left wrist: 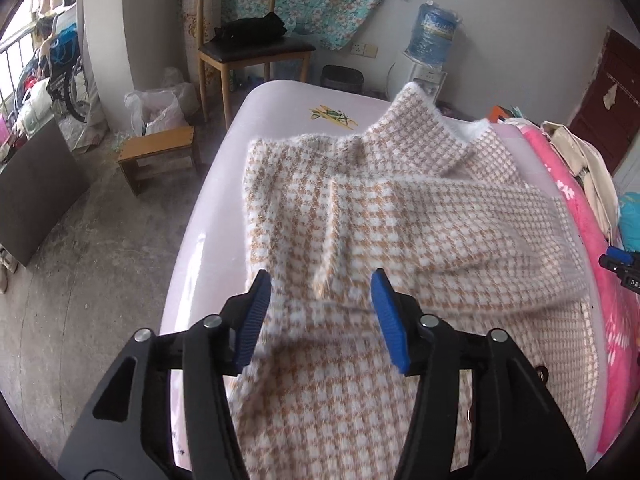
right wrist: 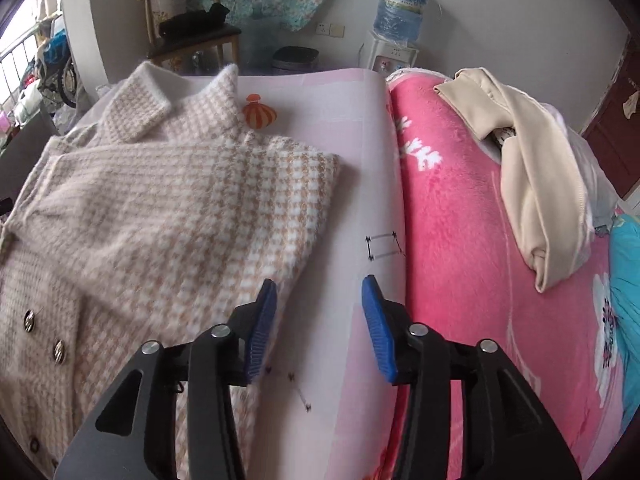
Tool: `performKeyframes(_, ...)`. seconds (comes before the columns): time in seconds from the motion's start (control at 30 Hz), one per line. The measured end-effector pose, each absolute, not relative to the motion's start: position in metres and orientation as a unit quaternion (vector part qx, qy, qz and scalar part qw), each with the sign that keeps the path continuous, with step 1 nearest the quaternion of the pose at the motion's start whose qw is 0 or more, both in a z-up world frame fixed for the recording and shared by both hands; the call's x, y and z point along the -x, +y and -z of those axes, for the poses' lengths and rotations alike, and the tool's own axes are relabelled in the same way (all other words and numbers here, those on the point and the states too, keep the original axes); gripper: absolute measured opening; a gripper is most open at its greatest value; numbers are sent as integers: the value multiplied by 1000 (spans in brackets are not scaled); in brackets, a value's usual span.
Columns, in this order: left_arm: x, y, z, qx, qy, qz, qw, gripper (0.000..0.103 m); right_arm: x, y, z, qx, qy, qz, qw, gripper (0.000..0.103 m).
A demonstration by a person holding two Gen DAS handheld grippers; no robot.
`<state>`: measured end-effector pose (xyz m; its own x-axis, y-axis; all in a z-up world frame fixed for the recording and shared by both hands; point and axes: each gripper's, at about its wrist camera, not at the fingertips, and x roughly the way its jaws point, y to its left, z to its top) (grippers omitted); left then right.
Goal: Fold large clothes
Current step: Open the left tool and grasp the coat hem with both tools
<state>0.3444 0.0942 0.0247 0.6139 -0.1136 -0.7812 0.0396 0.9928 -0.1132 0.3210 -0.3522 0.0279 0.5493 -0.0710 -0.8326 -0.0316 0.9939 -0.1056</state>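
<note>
A beige-and-white houndstooth coat (left wrist: pixel 380 208) lies spread on the pale pink sheet (left wrist: pixel 224 208), collar at the far end, one sleeve folded across the body. My left gripper (left wrist: pixel 320 292) is open and empty, hovering over the coat's lower body near the sleeve cuff (left wrist: pixel 332 280). In the right wrist view the same coat (right wrist: pixel 160 216) lies at left, with metal buttons (right wrist: pixel 59 350) on its front. My right gripper (right wrist: pixel 320 300) is open and empty, over the bare sheet (right wrist: pixel 344 184) just right of the coat's folded edge.
A bright pink blanket (right wrist: pixel 472 240) covers the bed to the right, with a cream garment (right wrist: pixel 532 184) on it. A small wooden stool (left wrist: pixel 156 152), a plastic bag and a chair (left wrist: pixel 248 48) stand on the floor at left. A water dispenser (left wrist: pixel 432 40) stands behind the bed.
</note>
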Motion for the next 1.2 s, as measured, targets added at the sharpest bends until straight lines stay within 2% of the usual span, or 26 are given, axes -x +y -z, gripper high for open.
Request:
performKeyframes(0.07, -313, 90, -37, 18, 427, 59, 902, 64, -282, -339, -38, 61, 466, -5, 883, 56)
performKeyframes(0.17, -265, 85, -43, -9, 422, 66, 904, 71, -223, -323, -45, 48, 460, -35, 886, 62)
performKeyframes(0.4, -154, 83, -11, -13, 453, 51, 890, 72, -106, -290, -4, -20, 495, -56, 867, 64)
performKeyframes(0.7, -64, 97, 30, 26, 471, 10, 882, 72, -30, -282, 37, -113, 524, -39, 844, 64)
performKeyframes(0.77, -53, 103, 39, 45, 480, 5, 876, 72, -20, -282, 46, -136, 532, -44, 835, 54)
performKeyframes(0.9, -38, 107, 44, 55, 472, -9, 880, 71, -6, -285, 53, -164, 524, -40, 835, 45)
performKeyframes(1.2, -34, 112, 48, 109, 459, -7, 881, 51, 3, -294, 60, -216, 518, -50, 826, 30)
